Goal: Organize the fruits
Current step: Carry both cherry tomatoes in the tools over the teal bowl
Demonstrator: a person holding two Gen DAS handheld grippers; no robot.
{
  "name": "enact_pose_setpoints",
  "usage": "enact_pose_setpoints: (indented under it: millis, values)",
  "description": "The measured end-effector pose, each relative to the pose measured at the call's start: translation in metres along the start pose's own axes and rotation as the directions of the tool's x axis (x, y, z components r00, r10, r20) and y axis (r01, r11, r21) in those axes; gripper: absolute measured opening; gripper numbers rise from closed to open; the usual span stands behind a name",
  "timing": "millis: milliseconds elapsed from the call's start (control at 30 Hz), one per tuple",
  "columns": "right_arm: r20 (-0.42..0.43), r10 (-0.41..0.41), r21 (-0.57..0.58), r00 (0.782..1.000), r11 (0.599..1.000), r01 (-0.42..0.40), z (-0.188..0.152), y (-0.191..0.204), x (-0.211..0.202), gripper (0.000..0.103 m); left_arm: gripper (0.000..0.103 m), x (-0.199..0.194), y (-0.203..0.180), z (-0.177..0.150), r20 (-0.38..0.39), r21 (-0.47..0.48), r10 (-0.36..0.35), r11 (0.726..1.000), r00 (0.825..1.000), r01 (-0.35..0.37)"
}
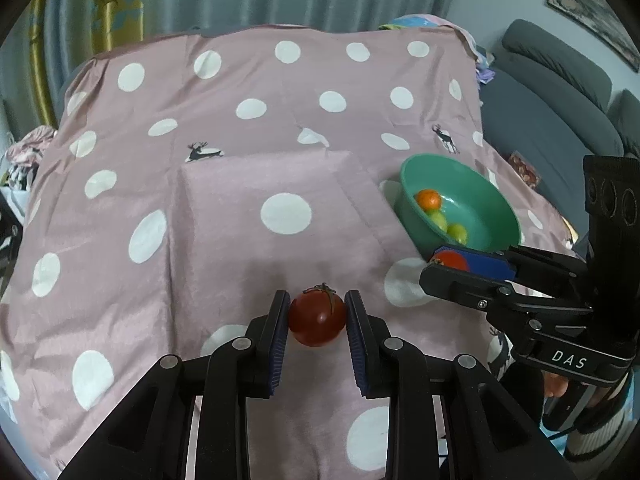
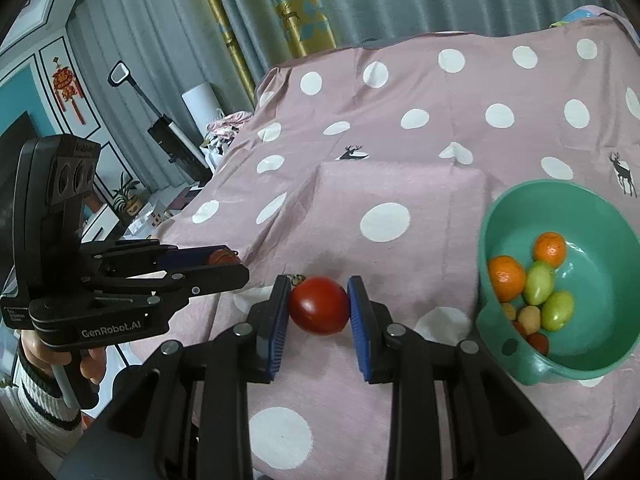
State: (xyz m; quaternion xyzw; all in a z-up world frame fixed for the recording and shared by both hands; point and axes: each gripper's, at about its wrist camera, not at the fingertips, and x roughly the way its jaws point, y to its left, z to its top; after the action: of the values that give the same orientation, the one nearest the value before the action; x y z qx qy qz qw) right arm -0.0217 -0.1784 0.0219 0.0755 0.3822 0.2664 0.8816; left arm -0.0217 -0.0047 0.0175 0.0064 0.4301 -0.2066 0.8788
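Note:
My left gripper (image 1: 317,310) is shut on a red tomato (image 1: 316,322) with a green stem, held above the pink dotted cloth (image 1: 224,92). The right wrist view has my right gripper (image 2: 319,300) shut on a second red tomato (image 2: 318,308). Each gripper also appears in the other's view, the right gripper (image 1: 448,262) at the right and the left gripper (image 2: 224,259) at the left, both with a tomato between blue pads. A green bowl (image 1: 500,200) (image 2: 592,360) on the cloth to the right holds oranges (image 2: 550,247), green fruits (image 2: 540,283) and small ones.
A flat square bump (image 1: 272,196) rises under the cloth at the middle. A grey sofa (image 1: 552,112) stands beyond the right edge. Curtains hang behind. A stick vacuum (image 2: 172,136) and shelves stand off to the left. A person's hand and knit sleeve (image 2: 40,396) hold the left gripper.

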Motion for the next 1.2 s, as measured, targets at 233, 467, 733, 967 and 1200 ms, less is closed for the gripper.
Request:
enact_pose_setpoints:
  millis: [233,467,733,967,1200]
  values:
    - [0.029,-0.018,0.022,0.999,1.0,0.017,0.001,-0.012,-0.012,0.03,0.028,0.002,-0.015,0.008,-0.002,0.038,-0.003,0.999,1.0,0.003]
    - [0.064,-0.034,0.051,0.997,0.998,0.03,0.0,-0.025,-0.025,0.03,0.028,0.006,-0.03,0.017,-0.009,0.073,-0.011,0.997,1.0,0.011]
    - [0.091,-0.053,0.086,0.994,0.995,0.045,-0.003,-0.042,-0.038,0.03,0.028,0.014,-0.049,0.027,-0.019,0.116,-0.024,0.993,1.0,0.026]
    - [0.104,-0.075,0.118,0.992,0.991,0.063,-0.007,-0.057,-0.046,0.03,0.028,0.024,-0.066,0.036,-0.032,0.153,-0.037,0.987,0.999,0.042]
    - [0.116,-0.1,0.151,0.988,0.985,0.082,-0.011,-0.074,-0.055,0.03,0.028,0.036,-0.082,0.043,-0.048,0.183,-0.055,0.981,0.997,0.063]
